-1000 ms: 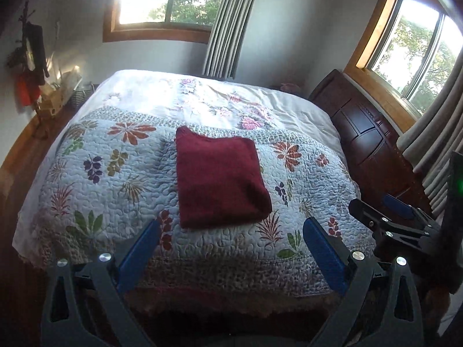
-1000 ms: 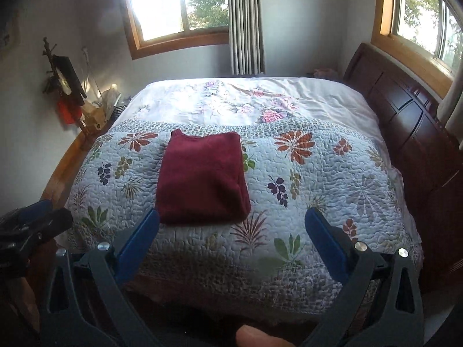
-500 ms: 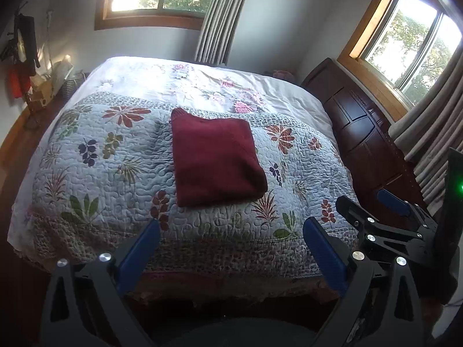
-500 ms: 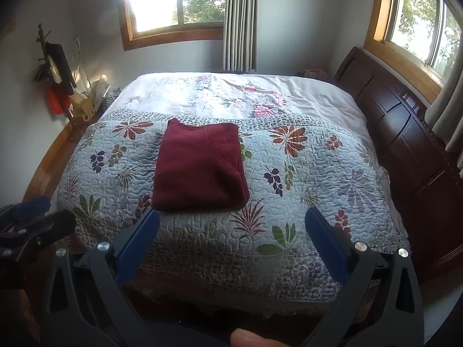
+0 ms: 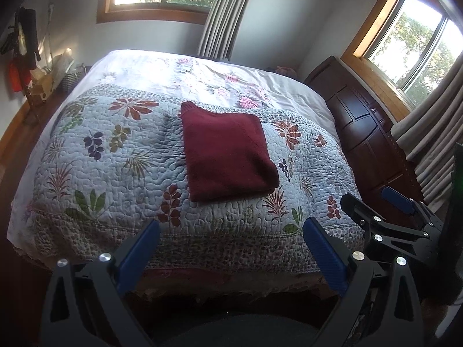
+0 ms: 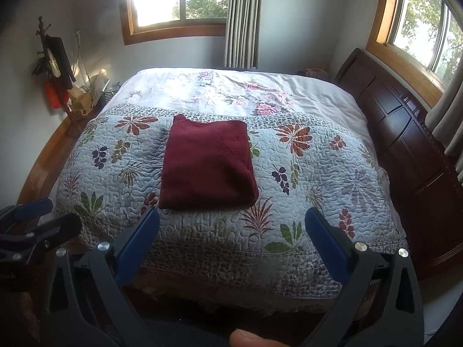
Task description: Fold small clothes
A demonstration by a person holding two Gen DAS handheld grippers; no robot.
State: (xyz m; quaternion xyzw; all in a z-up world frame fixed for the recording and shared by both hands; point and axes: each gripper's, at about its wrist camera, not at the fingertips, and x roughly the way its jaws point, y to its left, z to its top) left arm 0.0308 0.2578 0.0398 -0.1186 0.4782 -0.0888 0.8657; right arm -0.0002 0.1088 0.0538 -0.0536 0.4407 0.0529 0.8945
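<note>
Left wrist view shows the left gripper (image 5: 228,243) held back off the foot of the bed (image 5: 324,110), its blue fingers (image 5: 139,245) spread wide with nothing between them, which suits a tool that has let go and is standing clear. The maroon garment (image 5: 228,156) lies flat as a neat folded rectangle on the floral quilt (image 5: 115,162), well apart from both tools, so the fold looks finished (a judgement from its squared edges). The right gripper (image 5: 385,217) juts in at the right edge. Right wrist view has the right gripper (image 6: 231,240) likewise gaping and empty before the quilt (image 6: 332,173), the garment (image 6: 207,167) centred beyond it
</note>
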